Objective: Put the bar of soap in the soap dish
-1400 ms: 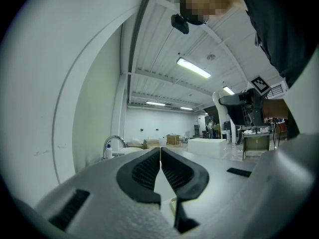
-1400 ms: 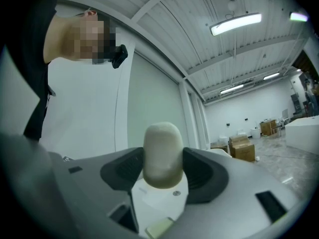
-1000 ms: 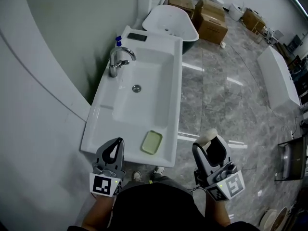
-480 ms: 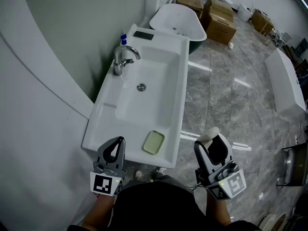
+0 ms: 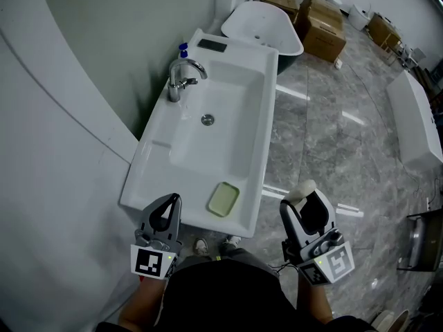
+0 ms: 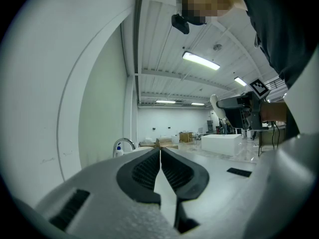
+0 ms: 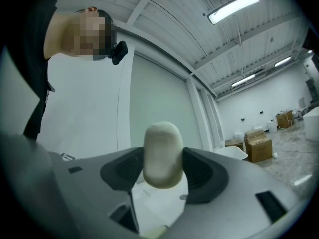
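Note:
A pale cream bar of soap [image 7: 162,153] stands on end between the jaws of my right gripper [image 7: 162,168], which is shut on it; in the head view the soap [image 5: 300,189] sticks out past that gripper [image 5: 306,206] over the floor, right of the sink. The light green soap dish [image 5: 223,199] lies on the near right corner of the white sink counter [image 5: 149,185]. My left gripper [image 5: 167,213] hangs at the counter's near edge, left of the dish, its jaws shut on nothing [image 6: 160,156].
A chrome tap [image 5: 181,76] and a blue-capped bottle [image 5: 183,49] stand at the basin's back left. A white bathtub [image 5: 264,25] and cardboard boxes [image 5: 322,37] lie beyond the sink. Grey marble floor [image 5: 332,144] spreads to the right; the wall runs along the left.
The head view has shifted slightly, so the sink and dish sit a little further right and down in the picture. Both grippers stay about where they were, soap still held.

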`<state>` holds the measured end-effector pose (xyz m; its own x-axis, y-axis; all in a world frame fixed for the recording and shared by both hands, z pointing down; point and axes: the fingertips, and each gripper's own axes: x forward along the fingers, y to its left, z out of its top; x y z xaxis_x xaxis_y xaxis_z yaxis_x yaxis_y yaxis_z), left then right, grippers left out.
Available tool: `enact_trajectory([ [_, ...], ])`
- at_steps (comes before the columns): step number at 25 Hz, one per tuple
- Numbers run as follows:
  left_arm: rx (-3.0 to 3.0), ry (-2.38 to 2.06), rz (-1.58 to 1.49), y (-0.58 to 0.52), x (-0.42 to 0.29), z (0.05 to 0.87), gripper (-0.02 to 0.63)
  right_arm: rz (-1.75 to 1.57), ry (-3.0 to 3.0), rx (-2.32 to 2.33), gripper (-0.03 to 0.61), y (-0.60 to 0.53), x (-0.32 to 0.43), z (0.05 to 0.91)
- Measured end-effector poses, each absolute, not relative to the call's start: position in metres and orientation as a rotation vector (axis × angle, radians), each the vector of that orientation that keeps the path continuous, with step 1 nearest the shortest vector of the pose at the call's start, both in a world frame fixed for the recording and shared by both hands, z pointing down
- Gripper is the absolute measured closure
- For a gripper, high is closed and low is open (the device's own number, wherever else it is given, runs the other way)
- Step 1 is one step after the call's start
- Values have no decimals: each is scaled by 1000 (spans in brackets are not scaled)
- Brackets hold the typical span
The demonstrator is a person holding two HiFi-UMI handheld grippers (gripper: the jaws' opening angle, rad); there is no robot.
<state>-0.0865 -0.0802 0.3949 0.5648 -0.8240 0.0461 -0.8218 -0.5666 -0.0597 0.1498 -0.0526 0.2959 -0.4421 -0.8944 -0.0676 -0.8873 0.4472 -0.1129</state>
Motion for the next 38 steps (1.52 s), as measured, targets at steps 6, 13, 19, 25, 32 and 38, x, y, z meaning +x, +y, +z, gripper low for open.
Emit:
enact_trajectory([
  [6, -2743, 1468, -96, -74, -82, 388, 589, -123, 2609, -1544, 322, -54, 138, 300],
  [13, -2726, 1463, -85, -71, -73, 385, 589, -104, 2649, -1542, 322, -60, 126, 319],
  [19, -2731, 1454, -92, -68, -68, 389, 589, -75, 2666, -1541, 322, -67, 122, 332],
  [25, -2717, 1462, -101, -61, -65, 384, 589, -60, 2710, -1537, 322, -68, 120, 336],
  [32, -2706, 1474, -100, -59, -62, 384, 589, -46, 2724, -1533, 322, -69, 122, 340],
  [38, -2704, 1459, -90, -61, -56, 383, 589, -27, 2729, -1536, 322, -68, 125, 345],
])
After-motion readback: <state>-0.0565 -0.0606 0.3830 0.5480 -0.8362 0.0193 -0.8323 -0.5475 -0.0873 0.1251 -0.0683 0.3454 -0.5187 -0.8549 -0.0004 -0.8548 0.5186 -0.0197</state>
